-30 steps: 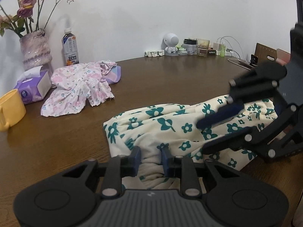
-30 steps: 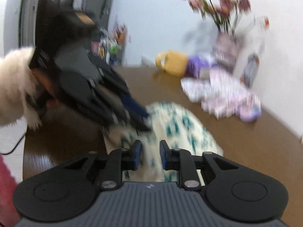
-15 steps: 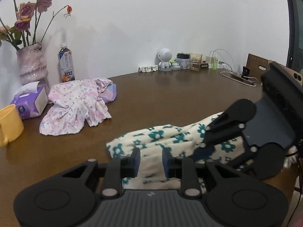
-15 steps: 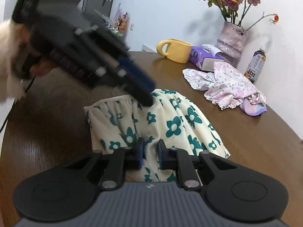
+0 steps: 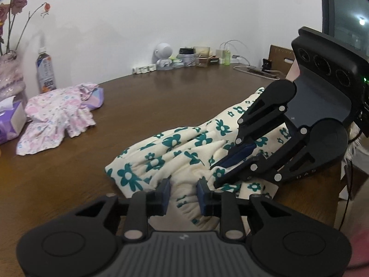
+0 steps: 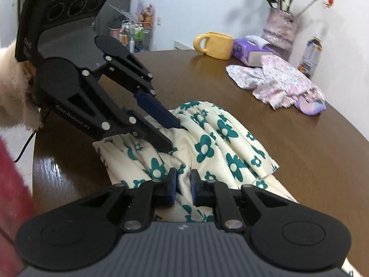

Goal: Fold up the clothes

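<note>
The cream garment (image 5: pixel 184 152) with teal flower print lies bunched on the near part of the brown wooden table (image 5: pixel 147 106), close to the table's edge. Its cloth is gathered into soft ridges and folds, with a ruffled, elasticated band along one end, seen in the right wrist view (image 6: pixel 207 138). The flowers come in large and small sizes, each with a pale centre.

The left gripper (image 5: pixel 183 194) has a fold of this cloth between its blue pads, and the pads press on it from both sides. The right gripper (image 6: pixel 183 185) also pinches a narrow ridge of the cream cloth; its jaws stand nearly together, clamped on the fabric. Each gripper shows in the other's view, reaching down onto the garment from the side.

Farther back lies one second garment, a crumpled pink floral piece (image 5: pixel 57 117), well apart from the first, with a purple pouch-like thing (image 5: pixel 95 97) just beside it. Behind them stand one purple tissue box (image 6: pixel 251 50), one yellow mug (image 6: pixel 216 45), one drink bottle (image 5: pixel 46 71) and one vase of dried roses (image 6: pixel 281 25). By the wall sits one small white round figure (image 5: pixel 163 54) among little containers and cables that are too small to count.
</note>
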A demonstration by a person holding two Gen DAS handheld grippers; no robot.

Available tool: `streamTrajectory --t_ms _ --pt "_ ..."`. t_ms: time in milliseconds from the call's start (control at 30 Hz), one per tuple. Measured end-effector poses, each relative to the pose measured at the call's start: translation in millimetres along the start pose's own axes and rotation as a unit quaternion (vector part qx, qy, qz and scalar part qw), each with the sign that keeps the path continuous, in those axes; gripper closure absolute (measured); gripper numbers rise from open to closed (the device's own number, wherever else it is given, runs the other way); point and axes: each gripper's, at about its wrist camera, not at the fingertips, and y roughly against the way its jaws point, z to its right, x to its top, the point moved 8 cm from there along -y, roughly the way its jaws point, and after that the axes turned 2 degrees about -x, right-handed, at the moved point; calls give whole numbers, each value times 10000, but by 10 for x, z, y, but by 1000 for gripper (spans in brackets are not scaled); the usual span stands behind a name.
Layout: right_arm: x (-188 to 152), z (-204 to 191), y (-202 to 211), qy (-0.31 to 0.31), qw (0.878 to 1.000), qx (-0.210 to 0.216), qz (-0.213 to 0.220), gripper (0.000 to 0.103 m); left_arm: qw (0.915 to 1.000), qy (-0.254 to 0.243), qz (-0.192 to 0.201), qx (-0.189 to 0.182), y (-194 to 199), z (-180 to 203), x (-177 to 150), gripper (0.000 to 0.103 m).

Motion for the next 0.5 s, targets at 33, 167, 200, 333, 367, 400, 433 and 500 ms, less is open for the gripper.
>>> streamTrajectory --t_ms 33,167,200,333,367,400,433,500 --pt "-26 6 26 -41 10000 -48 -20 91 10000 0 2 -40 -35 34 18 80" --pt "-157 111 151 -265 9993 -229 -108 91 9998 4 -31 -202 -213 181 138 80" --pt "-197 149 187 -323 9990 -271 -134 91 9998 -7 -30 -210 -259 225 167 79" --pt "-343 302 310 -448 9981 -360 -218 91 9999 -71 16 -123 -410 405 248 77" --pt "-364 331 328 -414 9983 -353 -224 91 9999 -80 35 -67 -438 431 259 77" --pt "-381 357 342 -386 9985 -337 -215 91 10000 -72 51 -5 -454 448 263 76" --pt "-394 376 349 -369 9987 -304 -186 91 10000 -54 65 46 -454 461 260 76" --pt "-414 390 362 -306 9992 -237 -124 91 9999 5 89 127 -443 482 250 76"
